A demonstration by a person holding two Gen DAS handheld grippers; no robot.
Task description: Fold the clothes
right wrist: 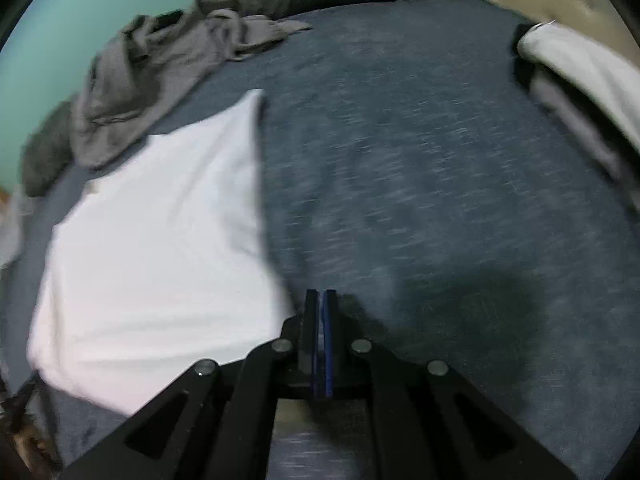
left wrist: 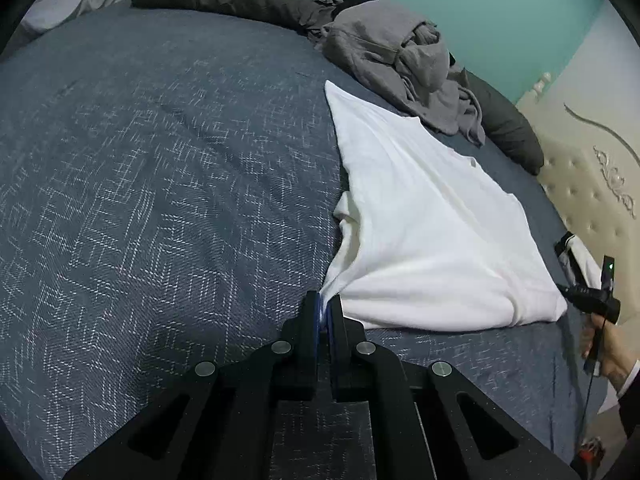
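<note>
— Where's the shirt, and how does it lie?

— The white shirt [left wrist: 432, 224] is spread flat on the blue bedspread [left wrist: 160, 184], partly folded. In my left view its long axis runs from 6 o'clock up toward 12, narrowing to a corner at the far end.

— Your grippers?

— My left gripper [left wrist: 325, 312] pinches the shirt's near corner. My right gripper [right wrist: 321, 308] has its 2 fingers pressed together on nothing, above bare bedspread just beside the shirt's edge.

— Beyond it?

— A crumpled grey garment [left wrist: 400, 60] at 1 o'clock.
</note>
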